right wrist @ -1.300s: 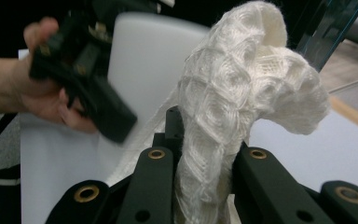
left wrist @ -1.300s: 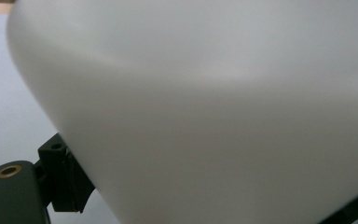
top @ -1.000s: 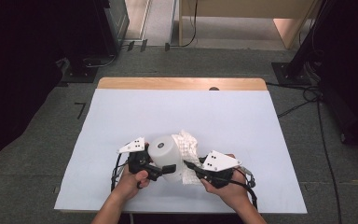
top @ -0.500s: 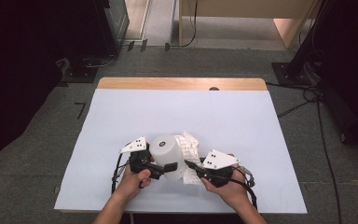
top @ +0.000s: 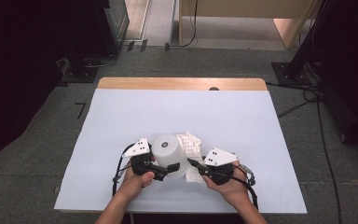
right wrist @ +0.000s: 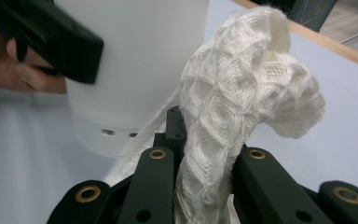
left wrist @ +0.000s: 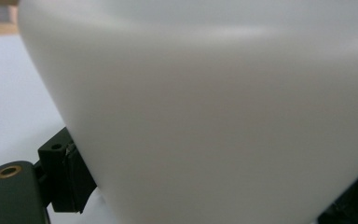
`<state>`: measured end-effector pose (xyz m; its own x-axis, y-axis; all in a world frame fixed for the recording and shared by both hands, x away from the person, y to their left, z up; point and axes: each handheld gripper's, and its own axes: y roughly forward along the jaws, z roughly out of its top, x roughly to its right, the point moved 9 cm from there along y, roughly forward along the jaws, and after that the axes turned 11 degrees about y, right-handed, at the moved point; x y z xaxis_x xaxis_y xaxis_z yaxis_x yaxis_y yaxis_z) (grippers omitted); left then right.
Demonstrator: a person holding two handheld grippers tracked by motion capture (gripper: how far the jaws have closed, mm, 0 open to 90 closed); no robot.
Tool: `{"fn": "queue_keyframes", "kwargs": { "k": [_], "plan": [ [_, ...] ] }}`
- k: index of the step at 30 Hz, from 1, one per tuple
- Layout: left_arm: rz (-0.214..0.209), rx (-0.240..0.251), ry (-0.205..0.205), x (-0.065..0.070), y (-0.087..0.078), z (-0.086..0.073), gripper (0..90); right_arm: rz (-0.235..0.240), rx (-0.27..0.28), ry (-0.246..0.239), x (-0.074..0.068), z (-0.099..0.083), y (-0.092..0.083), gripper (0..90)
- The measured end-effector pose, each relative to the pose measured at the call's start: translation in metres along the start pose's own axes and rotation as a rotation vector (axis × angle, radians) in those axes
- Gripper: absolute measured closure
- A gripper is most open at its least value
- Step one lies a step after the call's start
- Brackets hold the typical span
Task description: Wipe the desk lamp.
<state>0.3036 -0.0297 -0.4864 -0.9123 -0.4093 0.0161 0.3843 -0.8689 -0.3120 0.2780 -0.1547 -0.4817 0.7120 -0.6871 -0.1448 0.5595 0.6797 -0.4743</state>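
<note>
Two hand-held grippers meet over the near middle of a table covered with a pale blue-white sheet [top: 121, 121], each gripped by one of the person's hands. Between them stands an upturned white plastic cup-shaped container [top: 168, 154], its flat round base facing up and its wider rim down on the sheet.

The left gripper [top: 165, 169] comes at this container from its own right-hand side (seen in the high view, it lies just left of the container). Its black jaws are closed on the container's lower wall; in the left gripper view the smooth white wall [left wrist: 214, 116] presses right against the pad of the one jaw that shows, low at the left edge. The left hand [top: 135, 179] wraps the gripper's body from beneath.

The right gripper [top: 196, 165] points toward the container from the other side. Its jaws stand nearly together, pinching a white knitted cloth with a diamond pattern [right wrist: 233, 107]. In the right gripper view this cloth rises straight up from between the jaws and flops over to the right in a soft loop, while just ahead and left of the jaws sits the white container [right wrist: 135, 70], with the left gripper's black jaw across its upper wall. In the high view, the cloth [top: 191, 147] lies bunched against the container's side, directly beyond the right gripper's tips. The right hand [top: 230, 186] holds the gripper from below.
</note>
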Motion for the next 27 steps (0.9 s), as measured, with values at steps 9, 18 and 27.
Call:
{"fn": "queue_keyframes", "kwargs": {
  "k": [9,18,27],
  "plan": [
    [0.25,-0.141,0.147,-0.024,0.0,-0.02,8.1,-0.021,0.027,0.038,0.013,0.003,-0.007,80.6],
    [0.284,-0.204,0.216,-0.022,0.007,-0.034,7.8,-0.023,0.028,0.036,0.014,0.002,-0.008,80.5],
    [0.35,-0.117,0.147,-0.023,-0.003,-0.023,1.0,-0.026,0.026,0.041,0.015,0.001,-0.009,80.5]
  ]
}}
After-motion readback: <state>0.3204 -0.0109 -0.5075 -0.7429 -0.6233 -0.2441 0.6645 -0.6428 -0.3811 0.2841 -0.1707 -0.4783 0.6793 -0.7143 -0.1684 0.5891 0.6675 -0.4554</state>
